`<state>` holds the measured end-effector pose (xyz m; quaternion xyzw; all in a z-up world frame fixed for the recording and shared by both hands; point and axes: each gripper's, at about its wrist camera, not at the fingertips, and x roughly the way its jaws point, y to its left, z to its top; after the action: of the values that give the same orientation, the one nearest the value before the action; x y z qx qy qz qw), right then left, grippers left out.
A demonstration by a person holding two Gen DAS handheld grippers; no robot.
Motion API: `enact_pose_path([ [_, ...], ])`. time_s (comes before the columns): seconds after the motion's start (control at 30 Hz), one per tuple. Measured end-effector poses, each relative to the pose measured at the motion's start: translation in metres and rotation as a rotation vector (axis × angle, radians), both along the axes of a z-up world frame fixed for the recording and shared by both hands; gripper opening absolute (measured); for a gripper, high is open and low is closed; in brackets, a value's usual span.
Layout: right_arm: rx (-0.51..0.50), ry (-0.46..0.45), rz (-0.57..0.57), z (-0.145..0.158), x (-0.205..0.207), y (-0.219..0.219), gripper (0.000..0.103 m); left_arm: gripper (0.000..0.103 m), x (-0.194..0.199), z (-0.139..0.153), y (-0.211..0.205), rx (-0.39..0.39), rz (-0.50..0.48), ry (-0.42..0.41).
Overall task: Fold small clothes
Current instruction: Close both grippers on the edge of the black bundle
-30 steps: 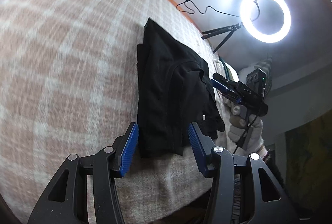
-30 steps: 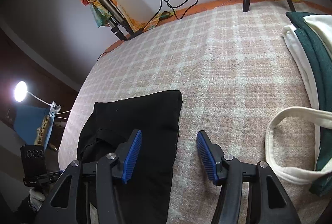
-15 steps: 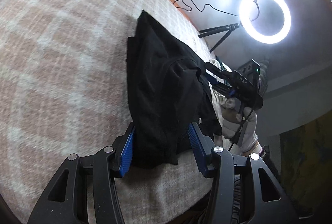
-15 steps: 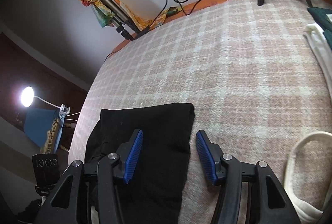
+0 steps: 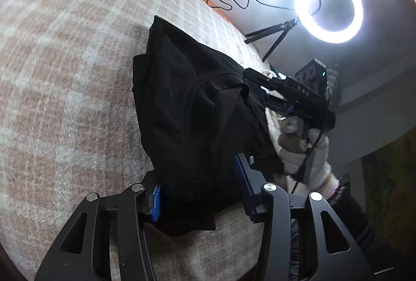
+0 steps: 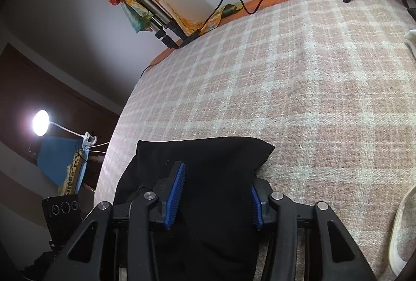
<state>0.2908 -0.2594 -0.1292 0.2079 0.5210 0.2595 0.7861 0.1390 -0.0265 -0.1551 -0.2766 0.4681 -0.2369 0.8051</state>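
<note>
Garment: black garment (image 5: 187, 109) lies in a folded heap on the blanket (image 5: 65, 73), at the near edge of the bed; all places below are given from it.
Left tongs: left tongs (image 5: 196, 187) straddle its near end, cloth between the blue pads (image 5: 156, 199); the jaws have just been closing, and whether the pads press the cloth I cannot tell.
Right tongs: right tongs (image 6: 215, 192) straddle its other end, cloth bunched between the pads (image 6: 175, 194); these jaws too have just been closing, and whether they pinch I cannot tell. In the left view this tool shows at the garment's right side, held by a gloved hand (image 5: 304, 151).
Blanket: checked pink and white, under and beyond the garment.
Ring light: ring light (image 5: 329, 5) glows beyond the garment, up to its right, on a tripod.
Lamp: small lamp (image 6: 41, 123) glows far to its left in the right view.
White cloth: white cloth (image 6: 401, 218) lies well to its right.
</note>
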Motion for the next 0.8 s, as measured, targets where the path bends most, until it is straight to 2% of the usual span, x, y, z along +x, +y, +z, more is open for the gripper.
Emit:
enact_pose_path([
  [0.13,-0.010,-0.007,0.000,0.000,-0.001,0.001,0.047,0.033,-0.004,0.003,-0.003,0.065,0.001,-0.018],
  [0.37,-0.004,-0.008,-0.026,-0.001,-0.001,-0.001,0.043,0.031,-0.008,0.007,-0.011,0.142,-0.008,-0.046],
  [0.53,-0.057,-0.025,-0.012,0.001,0.000,0.005,0.043,0.027,-0.007,0.006,-0.011,0.158,-0.008,-0.053],
  [0.7,-0.070,-0.024,-0.014,0.001,0.002,0.005,0.042,0.027,-0.007,0.005,-0.011,0.163,-0.010,-0.061],
  [0.8,-0.083,-0.022,-0.018,0.000,0.003,0.006,0.038,0.025,-0.007,0.004,-0.011,0.175,-0.017,-0.069],
])
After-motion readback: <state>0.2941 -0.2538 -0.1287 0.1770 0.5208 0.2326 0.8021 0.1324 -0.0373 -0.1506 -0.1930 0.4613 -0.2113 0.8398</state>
